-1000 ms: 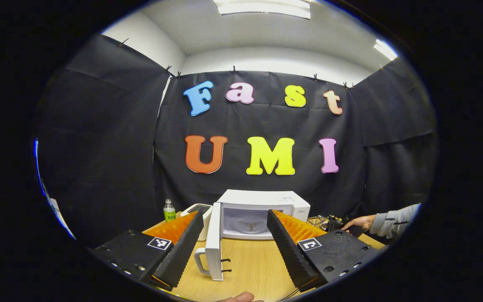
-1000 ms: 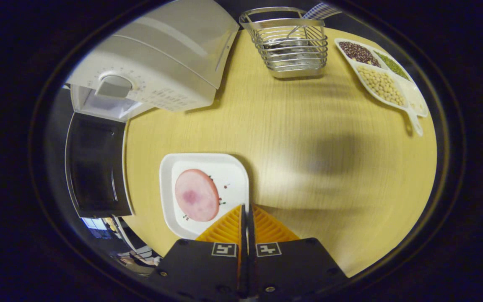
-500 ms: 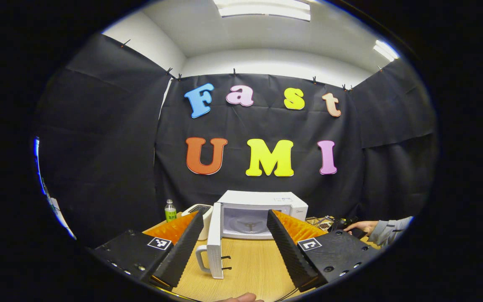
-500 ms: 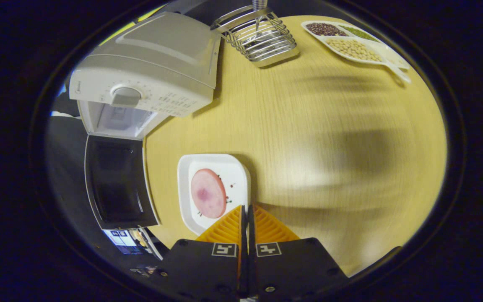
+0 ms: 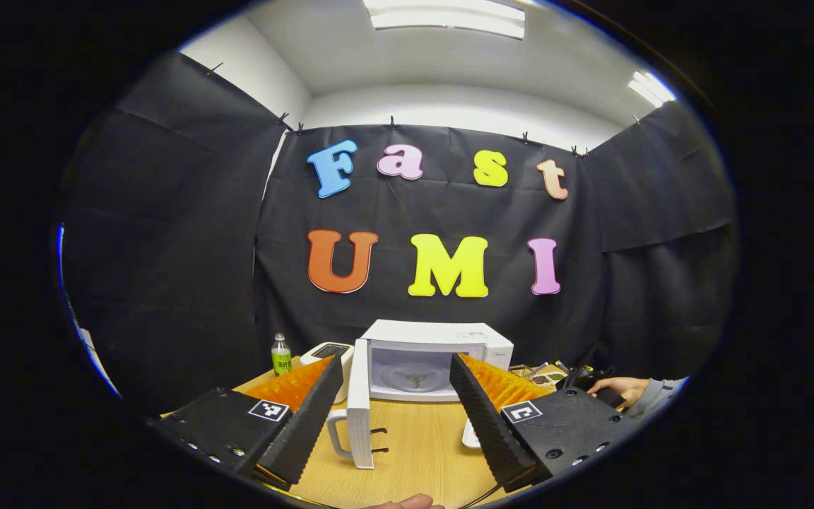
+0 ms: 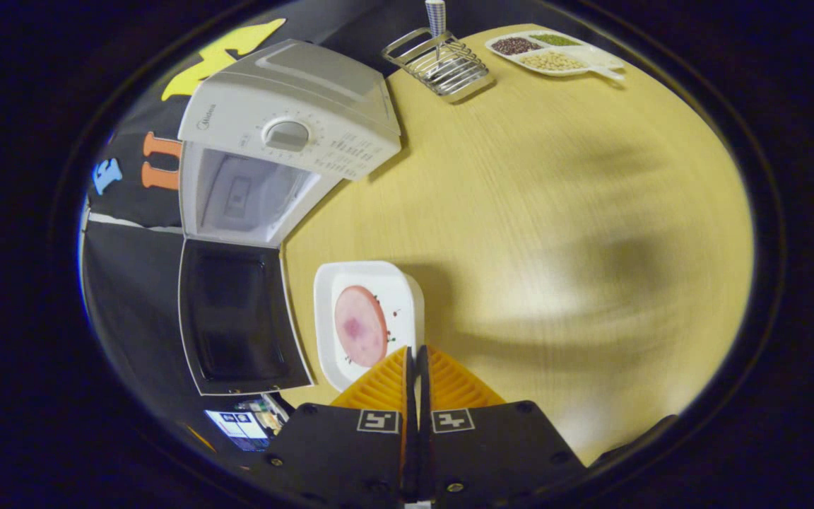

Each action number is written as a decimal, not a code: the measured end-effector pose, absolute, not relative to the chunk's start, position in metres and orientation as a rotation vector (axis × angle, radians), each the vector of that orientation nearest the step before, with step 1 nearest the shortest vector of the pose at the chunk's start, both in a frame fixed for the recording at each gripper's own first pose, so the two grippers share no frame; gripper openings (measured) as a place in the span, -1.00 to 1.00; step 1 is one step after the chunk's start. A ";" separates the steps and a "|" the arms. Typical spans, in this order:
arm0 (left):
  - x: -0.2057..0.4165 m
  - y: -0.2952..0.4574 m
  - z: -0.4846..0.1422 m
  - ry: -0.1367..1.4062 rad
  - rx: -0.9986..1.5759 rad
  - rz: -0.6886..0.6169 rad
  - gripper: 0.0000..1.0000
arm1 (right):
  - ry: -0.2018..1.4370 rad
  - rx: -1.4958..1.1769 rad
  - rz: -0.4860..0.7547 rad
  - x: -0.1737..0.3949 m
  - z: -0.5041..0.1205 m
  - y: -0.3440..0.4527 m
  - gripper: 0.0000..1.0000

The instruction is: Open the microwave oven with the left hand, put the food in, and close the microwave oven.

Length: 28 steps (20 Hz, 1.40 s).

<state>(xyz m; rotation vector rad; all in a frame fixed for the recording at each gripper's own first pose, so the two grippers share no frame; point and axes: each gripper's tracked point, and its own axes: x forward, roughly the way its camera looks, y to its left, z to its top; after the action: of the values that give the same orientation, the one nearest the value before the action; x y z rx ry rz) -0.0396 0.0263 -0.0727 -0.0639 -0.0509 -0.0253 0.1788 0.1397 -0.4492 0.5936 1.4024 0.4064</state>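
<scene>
Right gripper view: the closed right claw has carried the plate closer to the open microwave. Left claw waits, open.

A light wooden table carries a white microwave oven, whose door is swung fully open. Near its front, a square white plate bearing a round pink slice of food is seen; whether the plate rests on the wood cannot be told. At the far edge a wire basket and a divided dish of beans are set, and beside the oven's other side a green-labelled bottle and a white scale are placed.
</scene>
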 end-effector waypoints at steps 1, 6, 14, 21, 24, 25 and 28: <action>-0.040 0.030 -0.073 -0.055 -0.057 -0.023 0.87 | 1.396 0.638 0.403 0.176 -0.449 0.147 -0.93; -0.039 0.050 -0.085 -0.043 -0.059 -0.012 0.87 | 1.331 0.758 0.331 0.173 -0.447 0.195 -0.92; -0.041 0.083 -0.090 -0.045 -0.059 0.024 0.87 | 1.129 0.926 0.303 0.208 -0.426 0.285 -0.93; -0.034 0.098 -0.099 -0.028 -0.032 0.056 0.87 | 0.942 1.128 0.179 0.267 -0.421 0.339 -0.92; -0.030 0.103 -0.101 -0.020 -0.004 0.070 0.87 | 0.881 1.146 0.087 0.292 -0.427 0.350 -0.93; -0.028 0.104 -0.102 -0.017 -0.002 0.070 0.87 | 0.854 1.161 0.078 0.302 -0.427 0.355 -1.00; -0.023 0.109 -0.104 -0.014 -0.010 0.076 0.87 | 0.760 1.166 0.064 0.328 -0.423 0.369 -0.93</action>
<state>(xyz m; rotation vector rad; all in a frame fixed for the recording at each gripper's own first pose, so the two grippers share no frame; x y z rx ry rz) -0.0227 0.1090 -0.1035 -0.0099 -0.0139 0.0763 0.3276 0.3690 -0.4229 1.1656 0.7603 0.0643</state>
